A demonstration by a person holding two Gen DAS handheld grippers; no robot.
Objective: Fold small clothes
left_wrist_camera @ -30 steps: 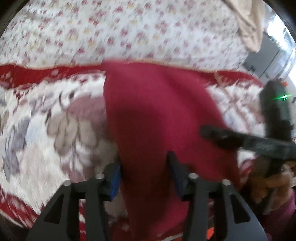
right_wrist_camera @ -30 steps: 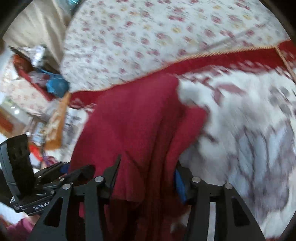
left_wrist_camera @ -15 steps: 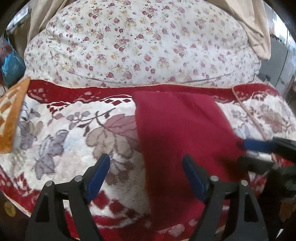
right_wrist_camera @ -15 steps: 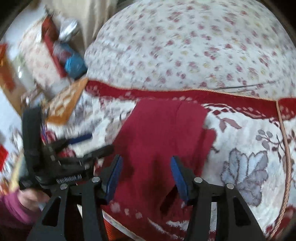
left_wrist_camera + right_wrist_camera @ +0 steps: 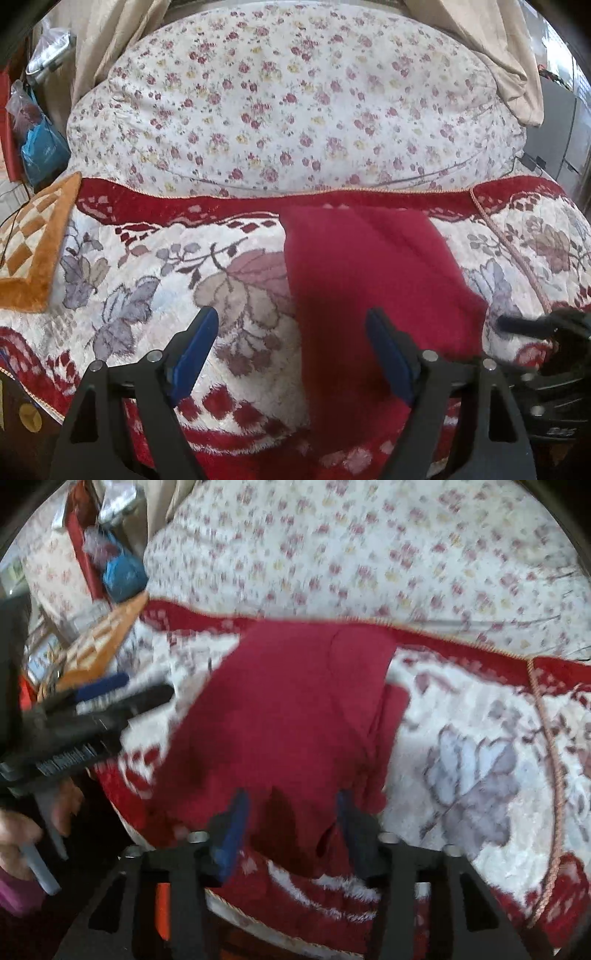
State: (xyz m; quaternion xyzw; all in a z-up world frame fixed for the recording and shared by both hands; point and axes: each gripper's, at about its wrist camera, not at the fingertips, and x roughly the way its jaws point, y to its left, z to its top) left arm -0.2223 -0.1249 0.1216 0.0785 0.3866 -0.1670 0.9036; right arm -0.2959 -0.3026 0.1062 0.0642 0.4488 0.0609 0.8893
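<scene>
Orange and white checks, that's the mat (image 5: 35, 240) lying far off to the left of the left tongs (image 5: 291, 350), with a blue bag (image 5: 40, 147) beyond it. The left tongs are spread wide, blue pads facing each other, nothing between them but the plush floral blanket (image 5: 147, 295) below. The red garment (image 5: 369, 277) lies flat on that blanket, ahead of the left tongs and toward their right finger; its left edge runs straight up between the two fingers and its far edge meets the blanket's red border. Beyond it swells a big cushion with small flowers (image 5: 288, 103), and a beige curtain (image 5: 509, 55) hangs at the upper right.

Over on the right wrist view, blurred, the left tongs (image 5: 122, 698) show at the left, held by a hand (image 5: 22, 834). The red garment (image 5: 288, 709) is straight ahead of the right tongs (image 5: 291, 823), a folded layer peeking out along its right side. The right tongs are parted, blue pads over the garment's near edge, gripping nothing that can be seen. To their right, only the floral blanket (image 5: 472, 760).
</scene>
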